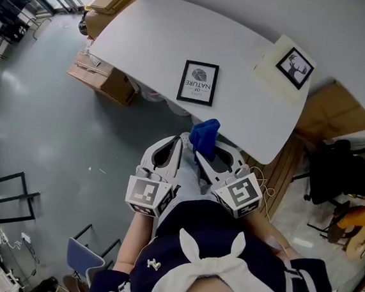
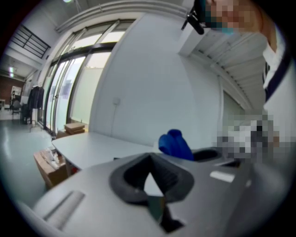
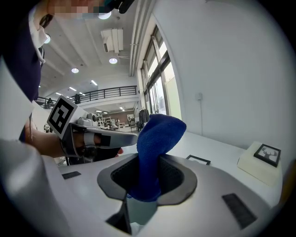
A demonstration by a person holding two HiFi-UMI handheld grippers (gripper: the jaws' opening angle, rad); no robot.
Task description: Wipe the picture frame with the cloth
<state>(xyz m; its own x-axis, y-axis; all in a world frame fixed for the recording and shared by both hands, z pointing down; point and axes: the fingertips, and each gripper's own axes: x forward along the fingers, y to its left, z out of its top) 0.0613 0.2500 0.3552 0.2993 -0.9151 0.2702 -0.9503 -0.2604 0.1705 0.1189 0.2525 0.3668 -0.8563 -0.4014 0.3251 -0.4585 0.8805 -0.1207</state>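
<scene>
Holding cloth (image 1: 204,136) short of picture frame (image 1: 198,83)
Frame lies flat on bench (image 1: 148,36), well ahead; right hand-held gripper (image 1: 199,155) clamps the cloth, left hand-held gripper (image 1: 179,143) closed, empty. Suggest bracing 1 edge left, wiping flat.

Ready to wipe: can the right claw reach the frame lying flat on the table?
Probably yes: the right claw, shut on the cloth, faces the frame, with only bare table between.
</scene>
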